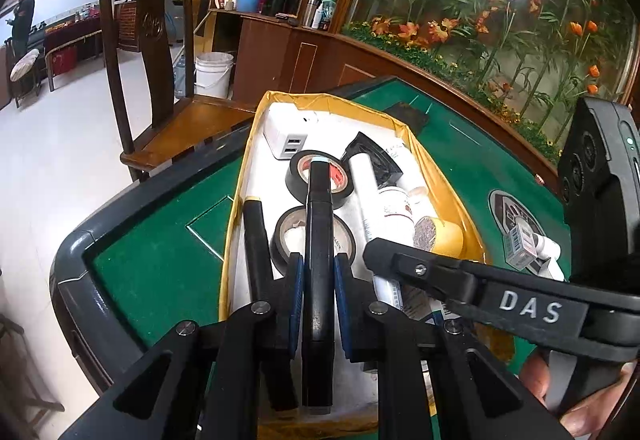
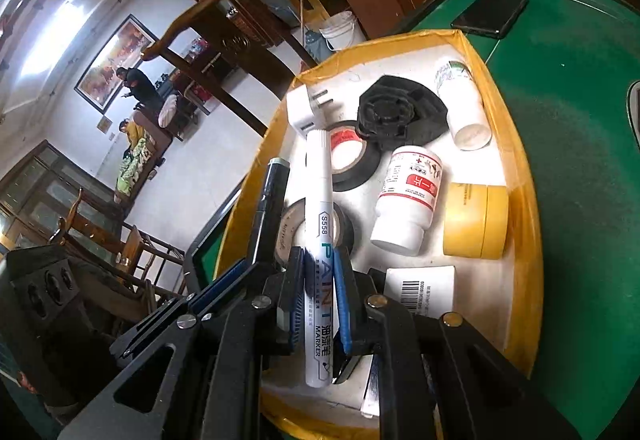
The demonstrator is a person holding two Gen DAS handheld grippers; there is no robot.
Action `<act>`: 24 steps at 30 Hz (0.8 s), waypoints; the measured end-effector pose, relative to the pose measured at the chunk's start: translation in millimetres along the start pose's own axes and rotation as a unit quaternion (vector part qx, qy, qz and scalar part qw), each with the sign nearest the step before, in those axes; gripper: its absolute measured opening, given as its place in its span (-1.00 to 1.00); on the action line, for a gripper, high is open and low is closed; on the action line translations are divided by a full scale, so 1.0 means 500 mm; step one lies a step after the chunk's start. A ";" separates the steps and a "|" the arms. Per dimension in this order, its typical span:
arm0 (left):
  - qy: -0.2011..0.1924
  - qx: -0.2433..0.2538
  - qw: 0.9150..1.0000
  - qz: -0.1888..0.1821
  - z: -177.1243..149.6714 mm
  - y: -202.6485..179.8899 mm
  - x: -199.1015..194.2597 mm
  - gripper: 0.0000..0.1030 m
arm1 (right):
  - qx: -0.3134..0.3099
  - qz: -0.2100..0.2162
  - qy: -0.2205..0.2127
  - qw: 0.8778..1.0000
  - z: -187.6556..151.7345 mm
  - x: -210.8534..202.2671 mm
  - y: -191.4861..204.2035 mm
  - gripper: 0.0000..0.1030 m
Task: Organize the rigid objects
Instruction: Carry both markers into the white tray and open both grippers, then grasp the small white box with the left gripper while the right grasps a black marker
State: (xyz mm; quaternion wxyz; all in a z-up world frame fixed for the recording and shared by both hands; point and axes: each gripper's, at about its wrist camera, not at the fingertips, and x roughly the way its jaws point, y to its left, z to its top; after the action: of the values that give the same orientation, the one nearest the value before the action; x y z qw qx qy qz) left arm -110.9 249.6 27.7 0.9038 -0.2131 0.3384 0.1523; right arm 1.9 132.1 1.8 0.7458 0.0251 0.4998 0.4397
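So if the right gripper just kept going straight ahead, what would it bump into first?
Probably the black tape roll: the white paint marker clamped in the right gripper points over it toward the white USB charger. Depth is uncertain.

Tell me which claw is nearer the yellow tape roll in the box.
Right. The right claw, shut on the white paint marker, sits just left of the yellow tape roll. The left claw, holding the black marker, is farther left.

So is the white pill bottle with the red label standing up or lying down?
Lying down. The white pill bottle rests on its side on the tray floor, beside the yellow tape roll.
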 end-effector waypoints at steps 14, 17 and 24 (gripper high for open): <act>0.020 -0.011 1.000 -0.012 -0.002 0.001 0.013 -0.70 | 0.011 -0.003 -0.001 1.000 0.000 0.001 -0.013 -0.71; 0.021 -0.013 1.000 -0.012 -0.002 0.000 0.011 -0.67 | 0.011 0.002 -0.009 1.000 0.000 -0.016 -0.012 -0.71; 0.012 -0.005 1.000 -0.010 -0.002 -0.016 -0.006 -0.28 | 0.015 0.007 -0.038 0.999 0.000 -0.075 -0.031 -0.70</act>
State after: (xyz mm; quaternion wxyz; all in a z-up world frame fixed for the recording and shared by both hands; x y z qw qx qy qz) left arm -110.6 241.9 31.4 0.9003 -0.2227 0.3460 0.1419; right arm 7.4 96.9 21.4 0.7607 0.0569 0.4776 0.4359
